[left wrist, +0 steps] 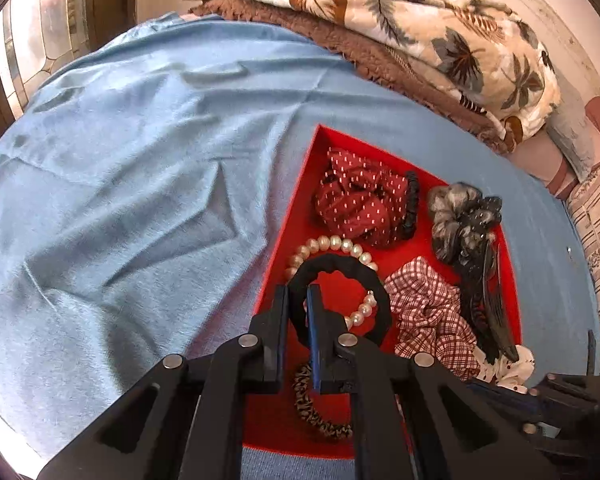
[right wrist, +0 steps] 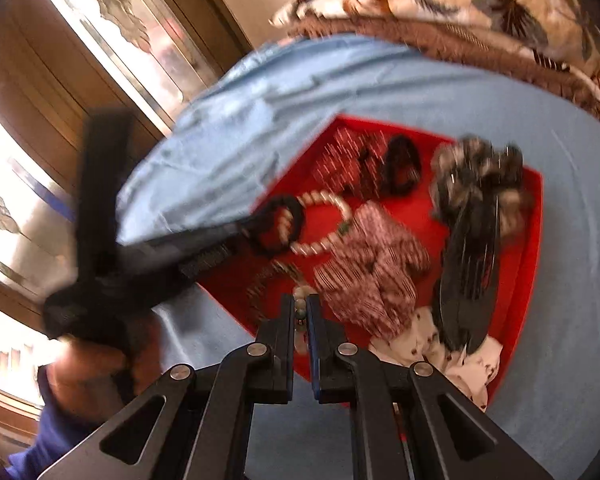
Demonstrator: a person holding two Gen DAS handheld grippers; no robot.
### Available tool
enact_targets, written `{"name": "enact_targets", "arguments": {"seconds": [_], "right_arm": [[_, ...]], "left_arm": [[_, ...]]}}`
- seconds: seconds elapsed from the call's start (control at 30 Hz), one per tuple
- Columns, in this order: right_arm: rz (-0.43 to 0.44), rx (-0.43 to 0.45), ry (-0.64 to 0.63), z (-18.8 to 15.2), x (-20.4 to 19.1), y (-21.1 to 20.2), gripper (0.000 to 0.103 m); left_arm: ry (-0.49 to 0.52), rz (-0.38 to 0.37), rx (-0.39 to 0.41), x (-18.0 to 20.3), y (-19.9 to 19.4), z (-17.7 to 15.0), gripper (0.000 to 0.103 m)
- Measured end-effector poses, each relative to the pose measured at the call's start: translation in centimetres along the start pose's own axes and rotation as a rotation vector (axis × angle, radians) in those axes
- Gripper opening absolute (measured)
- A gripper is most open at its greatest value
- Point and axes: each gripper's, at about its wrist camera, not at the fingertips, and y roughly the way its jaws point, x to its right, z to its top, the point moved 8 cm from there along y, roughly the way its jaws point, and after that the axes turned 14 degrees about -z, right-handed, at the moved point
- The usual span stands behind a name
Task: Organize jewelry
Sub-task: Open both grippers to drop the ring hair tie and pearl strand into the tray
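Left tool point(left wrist: 298, 300) clenched on black scrunchie point(left wrist: 340, 268) above red tray point(left wrist: 300, 200) on bed. Right tool point(right wrist: 299, 312) pinched small bead string point(right wrist: 300, 300); view blurred. Risk: scrunchie overlapped pearl bracelet point(left wrist: 328, 245), so lifting could snag and drag it out.

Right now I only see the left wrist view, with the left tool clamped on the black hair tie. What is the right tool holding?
Observer: The right tool is shut on a bead strand, with pale beads showing between its fingers, by the red tray's edge.
Operator: Is the white spotted scrunchie inside the tray?
Observer: The white spotted scrunchie bunches at the near corner and seems to spill over the rim there.
Operator: And my left tool from that side?
Observer: A bare hand with a blue sleeve grips the handle of the left tool. The black hair tie sits at its tip, blurred.
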Motion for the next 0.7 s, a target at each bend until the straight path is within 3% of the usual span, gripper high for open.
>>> {"name": "enact_targets", "arguments": {"seconds": [0.13, 0.27, 0.33, 0.43, 0.5, 0.57, 0.63, 0.7], "right_arm": [[-0.071, -0.02, -0.015, -0.8, 1.1, 1.4, 0.007], [-0.095, -0.031, -0.032, -1.5, 1.2, 2.0, 0.007], [-0.113, -0.02, -0.055, -1.6, 1.0, 2.1, 0.008], [-0.134, 0.009, -0.082, -1.4, 0.7, 1.4, 0.008], [-0.135, 0.04, -0.092, -1.3, 1.1, 0.2, 0.013], [-0.142, 0.086, -0.093, -0.9, 2.0, -1.6, 0.031], [-0.155, 0.132, -0.076, -0.5, 3.5, -3.7, 0.042], [-0.189, 0.177, -0.039, 0.1, 5.5, -5.3, 0.046]], "left_arm": [[0.01, 0.007, -0.035, 0.2, 1.2, -0.4, 0.009], [0.027, 0.032, -0.016, 0.4, 1.0, -0.2, 0.009], [0.026, 0.004, 0.002, 0.8, 0.6, 0.0, 0.01], [0.033, -0.042, 0.032, 1.4, -0.2, 0.1, 0.028], [0.041, -0.072, 0.072, 2.0, -1.2, 0.4, 0.046], [0.045, -0.101, 0.104, 2.5, -2.0, 0.6, 0.051], [0.04, -0.122, 0.126, 2.8, -2.5, 0.7, 0.052], [0.032, -0.14, 0.155, 2.9, -3.2, 1.0, 0.053]]}}
